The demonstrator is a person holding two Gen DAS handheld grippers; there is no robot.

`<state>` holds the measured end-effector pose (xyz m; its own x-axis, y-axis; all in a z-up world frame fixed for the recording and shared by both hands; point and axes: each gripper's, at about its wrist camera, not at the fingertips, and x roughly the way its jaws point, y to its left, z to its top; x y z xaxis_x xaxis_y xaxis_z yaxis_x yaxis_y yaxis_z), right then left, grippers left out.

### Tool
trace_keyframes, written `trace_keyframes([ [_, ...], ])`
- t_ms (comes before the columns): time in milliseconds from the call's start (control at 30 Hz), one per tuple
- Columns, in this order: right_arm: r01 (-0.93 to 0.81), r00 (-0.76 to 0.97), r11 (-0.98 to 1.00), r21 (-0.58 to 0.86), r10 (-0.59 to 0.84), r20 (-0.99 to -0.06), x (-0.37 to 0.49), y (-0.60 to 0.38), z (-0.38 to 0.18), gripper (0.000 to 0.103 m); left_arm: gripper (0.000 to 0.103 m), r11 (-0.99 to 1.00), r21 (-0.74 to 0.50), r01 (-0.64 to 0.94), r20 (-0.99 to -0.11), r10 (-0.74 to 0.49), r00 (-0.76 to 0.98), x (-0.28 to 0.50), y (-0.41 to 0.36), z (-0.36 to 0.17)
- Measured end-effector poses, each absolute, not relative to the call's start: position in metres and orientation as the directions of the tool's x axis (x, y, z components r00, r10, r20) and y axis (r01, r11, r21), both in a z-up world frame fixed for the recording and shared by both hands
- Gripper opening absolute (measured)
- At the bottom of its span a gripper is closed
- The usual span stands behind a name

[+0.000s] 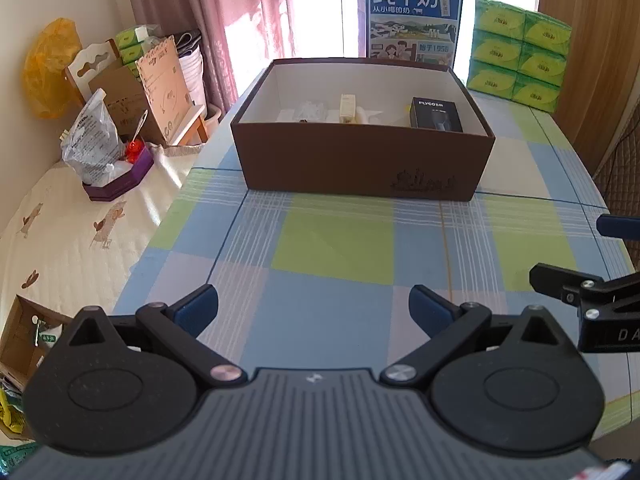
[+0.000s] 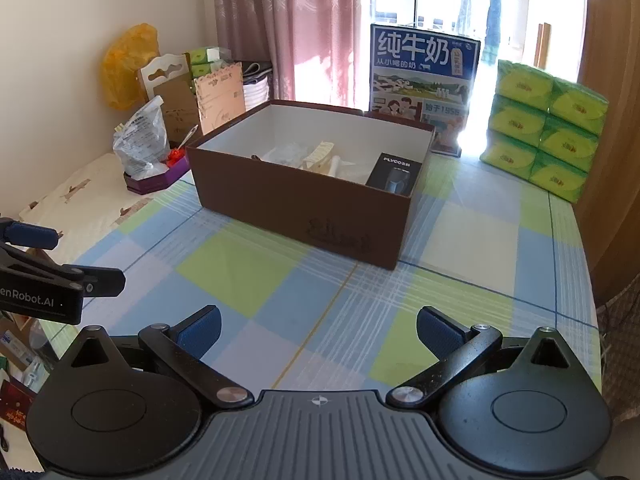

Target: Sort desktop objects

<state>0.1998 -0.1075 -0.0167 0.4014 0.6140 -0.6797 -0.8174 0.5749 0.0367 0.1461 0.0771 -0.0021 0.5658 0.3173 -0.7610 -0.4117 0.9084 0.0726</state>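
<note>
**A:** Where are the things being sorted?

**B:** In an open brown cardboard box with a white lining (image 1: 360, 160), standing on the table at twelve o'clock from both cameras. Inside, at the box's three o'clock side, lies a small black carton printed "FLYCO" (image 1: 437, 114). Toward its middle are a pale yellow carton (image 1: 347, 107) and some clear plastic wrapping (image 1: 310, 111).

**A:** And the hands?

**B:** The left gripper (image 1: 314, 310) hovers low over the table covered in a blue, green and white checked cloth (image 1: 336, 248), its jaws spread wide, holding nothing. The right gripper (image 2: 318, 330) is beside it at three o'clock, jaws likewise spread and bare.

**A:** What lies beyond the box?

**B:** Behind it at twelve o'clock stands a blue milk carton case with Chinese lettering (image 1: 414, 20). At two o'clock is a stack of green tissue packs (image 1: 518, 52). At ten o'clock, off the table, a purple tray (image 1: 120, 182) holds a crumpled clear bag (image 1: 92, 140).
</note>
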Motion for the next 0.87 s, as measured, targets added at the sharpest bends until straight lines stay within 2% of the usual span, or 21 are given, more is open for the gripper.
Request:
trace_keyframes([
  [867, -0.825, 0.394, 0.564, 0.033, 0.616, -0.682, 0.205, -0.098, -0.02, 0.101, 0.101, 0.903, 0.071, -0.423, -0.765, 0.321, 0.558, 0.15, 0.083, -0.005],
])
